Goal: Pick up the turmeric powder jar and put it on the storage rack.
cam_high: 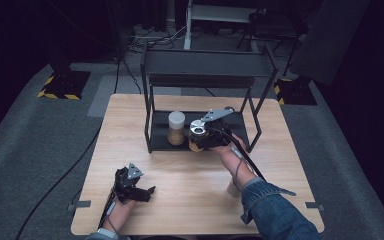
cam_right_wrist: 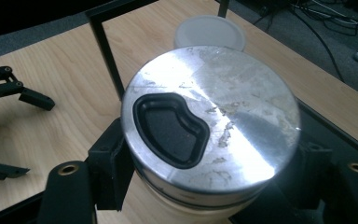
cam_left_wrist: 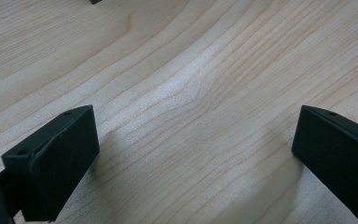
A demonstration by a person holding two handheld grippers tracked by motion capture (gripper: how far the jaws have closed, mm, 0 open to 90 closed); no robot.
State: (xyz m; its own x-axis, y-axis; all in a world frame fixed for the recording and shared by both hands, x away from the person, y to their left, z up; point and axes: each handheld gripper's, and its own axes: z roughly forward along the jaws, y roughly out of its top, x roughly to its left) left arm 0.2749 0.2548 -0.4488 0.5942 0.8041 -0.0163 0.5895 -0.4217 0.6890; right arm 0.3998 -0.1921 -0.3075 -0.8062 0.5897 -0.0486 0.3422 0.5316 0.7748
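Plainly, the left gripper (cam_high: 139,192) rested low on the table (cam_high: 190,170), its jaws spread with bare wood between them, as the left gripper view made clear. From above, open table lay all around it. Further right, a white-lidded jar (cam_high: 176,128) stood on the bottom shelf of the black rack (cam_high: 205,65). Just beside it, the right gripper (cam_high: 202,136) pinched a jar (cam_right_wrist: 209,130) at the shelf's front edge. Its silver lid hid the contents in the right gripper view, and the jar's base was cut off.
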